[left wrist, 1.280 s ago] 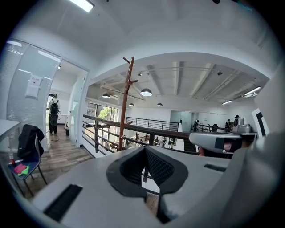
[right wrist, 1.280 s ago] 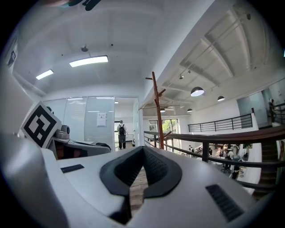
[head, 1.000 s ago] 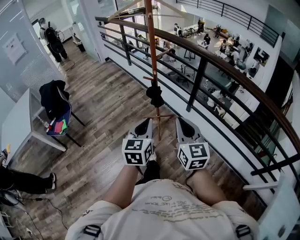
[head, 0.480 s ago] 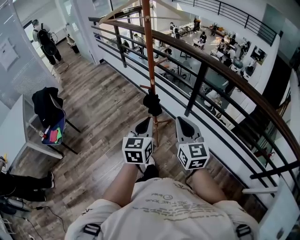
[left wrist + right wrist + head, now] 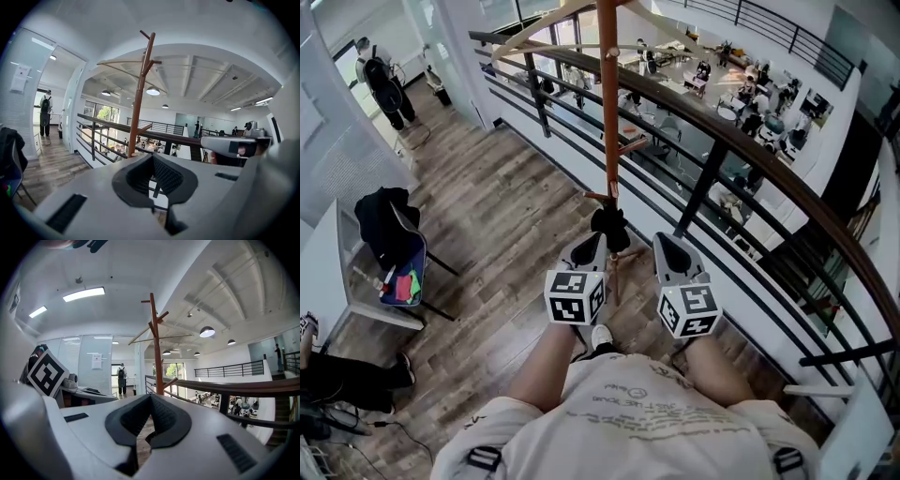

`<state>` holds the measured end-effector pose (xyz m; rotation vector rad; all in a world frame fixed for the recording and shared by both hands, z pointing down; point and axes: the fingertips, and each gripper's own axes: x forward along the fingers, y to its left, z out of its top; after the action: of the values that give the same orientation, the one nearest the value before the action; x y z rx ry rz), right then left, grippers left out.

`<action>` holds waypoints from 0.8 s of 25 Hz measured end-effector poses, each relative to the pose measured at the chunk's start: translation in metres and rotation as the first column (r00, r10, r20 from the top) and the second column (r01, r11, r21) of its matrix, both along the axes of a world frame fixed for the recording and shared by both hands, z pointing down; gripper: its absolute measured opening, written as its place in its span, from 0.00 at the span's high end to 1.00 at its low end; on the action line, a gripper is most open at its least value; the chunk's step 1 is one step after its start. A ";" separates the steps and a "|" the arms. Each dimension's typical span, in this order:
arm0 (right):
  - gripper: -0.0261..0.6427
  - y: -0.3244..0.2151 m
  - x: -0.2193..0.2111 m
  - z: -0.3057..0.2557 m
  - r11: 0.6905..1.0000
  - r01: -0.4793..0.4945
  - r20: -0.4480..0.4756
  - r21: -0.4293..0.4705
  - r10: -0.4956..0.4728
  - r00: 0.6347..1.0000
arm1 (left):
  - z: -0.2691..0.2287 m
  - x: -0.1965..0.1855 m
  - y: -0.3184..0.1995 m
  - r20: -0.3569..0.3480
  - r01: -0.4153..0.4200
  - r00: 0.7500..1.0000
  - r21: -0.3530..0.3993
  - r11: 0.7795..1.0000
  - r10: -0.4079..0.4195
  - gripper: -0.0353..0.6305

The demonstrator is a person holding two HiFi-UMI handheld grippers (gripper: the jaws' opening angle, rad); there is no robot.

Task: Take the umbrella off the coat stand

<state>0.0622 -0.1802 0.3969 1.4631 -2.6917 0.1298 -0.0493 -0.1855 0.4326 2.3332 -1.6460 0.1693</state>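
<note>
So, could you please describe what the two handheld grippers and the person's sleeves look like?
The left gripper and right gripper match: light grey, broad wedge-shaped jaws lined with black ribbed pads, a black slot on each jaw, and a white cube with black square markers behind. No cables show. The person wears a pale T-shirt with faint print, with no sleeves over the forearms.

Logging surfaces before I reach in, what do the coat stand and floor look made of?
Coat stand: probably wood, reddish-brown, smooth, slight sheen, with angled pegs. Floor: grey-brown planks with grain and seams; real wood or laminate, cannot tell.
</note>
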 end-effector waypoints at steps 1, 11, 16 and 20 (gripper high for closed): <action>0.96 -0.010 -0.003 0.001 1.000 -0.002 -0.003 -0.004 0.002 1.000 | 0.004 -0.003 -0.010 0.000 -0.005 1.000 -0.012 1.000 0.005 0.94; 0.96 -0.083 -0.028 0.027 0.997 -0.053 -0.042 -0.053 0.051 0.998 | 0.051 -0.023 -0.085 0.061 -0.113 0.991 -0.068 0.991 0.117 0.94; 0.96 -0.111 -0.035 0.024 0.995 -0.075 -0.064 -0.064 0.071 0.995 | 0.057 -0.036 -0.119 0.037 -0.124 0.991 -0.083 0.989 0.128 0.94; 0.96 -0.117 -0.033 0.034 0.993 -0.088 -0.083 -0.075 0.082 0.993 | 0.071 -0.039 -0.133 0.033 -0.130 0.991 -0.086 0.988 0.133 0.94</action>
<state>0.0290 -0.2970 0.4314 1.5267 -2.5330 0.1761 -0.0878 -0.3190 0.5038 2.3888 -1.4725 0.3071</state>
